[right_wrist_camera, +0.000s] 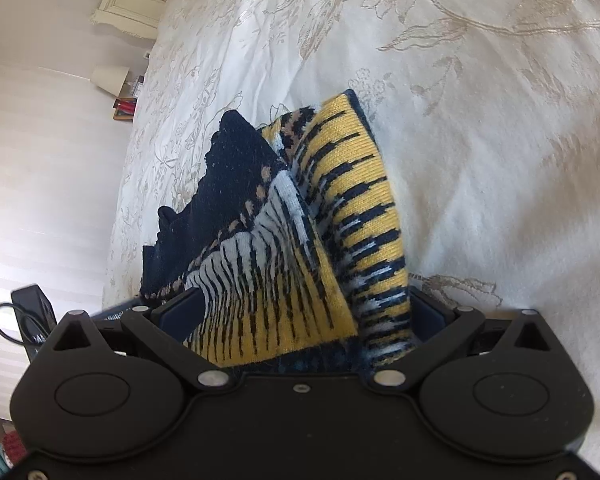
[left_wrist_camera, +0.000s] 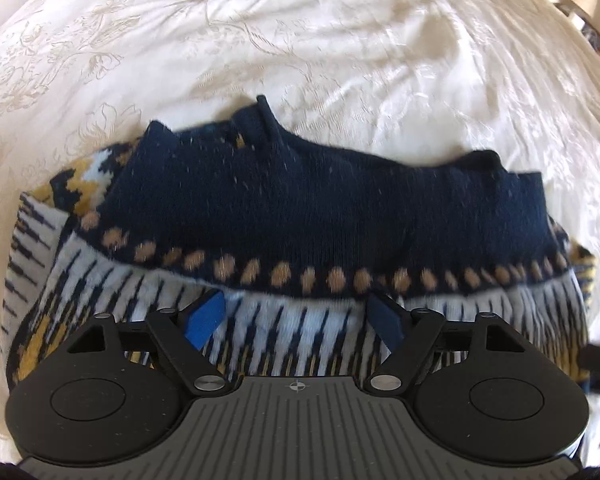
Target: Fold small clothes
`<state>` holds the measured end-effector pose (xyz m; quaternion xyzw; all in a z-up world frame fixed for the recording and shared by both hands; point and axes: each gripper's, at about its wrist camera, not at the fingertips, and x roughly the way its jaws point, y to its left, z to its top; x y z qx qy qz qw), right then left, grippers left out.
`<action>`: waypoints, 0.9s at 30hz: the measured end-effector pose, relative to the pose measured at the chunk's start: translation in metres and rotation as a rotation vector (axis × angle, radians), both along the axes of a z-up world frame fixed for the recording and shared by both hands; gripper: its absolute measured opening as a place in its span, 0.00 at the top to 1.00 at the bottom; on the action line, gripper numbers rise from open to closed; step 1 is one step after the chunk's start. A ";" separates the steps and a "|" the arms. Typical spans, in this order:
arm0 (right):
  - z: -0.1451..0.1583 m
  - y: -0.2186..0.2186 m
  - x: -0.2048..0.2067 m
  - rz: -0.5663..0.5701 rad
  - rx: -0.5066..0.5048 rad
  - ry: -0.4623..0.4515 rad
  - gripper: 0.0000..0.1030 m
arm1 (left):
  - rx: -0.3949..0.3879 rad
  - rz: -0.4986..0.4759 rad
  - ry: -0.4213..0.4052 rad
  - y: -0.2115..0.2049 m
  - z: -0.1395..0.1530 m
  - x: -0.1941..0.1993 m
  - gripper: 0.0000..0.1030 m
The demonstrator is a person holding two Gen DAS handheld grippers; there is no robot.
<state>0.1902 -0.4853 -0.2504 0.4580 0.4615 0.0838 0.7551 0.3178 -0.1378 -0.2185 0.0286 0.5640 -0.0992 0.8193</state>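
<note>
My knitted sweater lies sideways right in front of my tongs.

The dark blue, white and yellow knitted sweater [left_wrist_camera: 300,216] rests on the cream flowered bed cover [left_wrist_camera: 340,40], its long side running left to right. My left tongs [left_wrist_camera: 300,322] sit spread apart over the striped edge, not pinching it. My right tongs [right_wrist_camera: 300,312] have a thick bunch of the sweater's yellow end [right_wrist_camera: 352,200] between them; I think they grip it. So my right hand leads the next fold.
</note>
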 end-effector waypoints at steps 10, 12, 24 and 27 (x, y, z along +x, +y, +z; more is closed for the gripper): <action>0.007 0.011 0.006 0.044 -0.033 0.020 0.02 | -0.032 0.034 0.026 0.000 0.002 0.024 0.27; 0.010 0.013 0.006 0.051 -0.058 0.023 0.14 | -0.057 0.018 0.006 0.010 0.013 0.015 0.31; 0.051 0.034 0.001 0.048 -0.275 0.073 0.70 | -0.103 0.095 -0.030 0.100 0.059 -0.080 0.31; 0.069 0.047 0.004 0.043 -0.305 0.073 0.71 | -0.105 0.121 -0.018 0.128 0.067 -0.099 0.31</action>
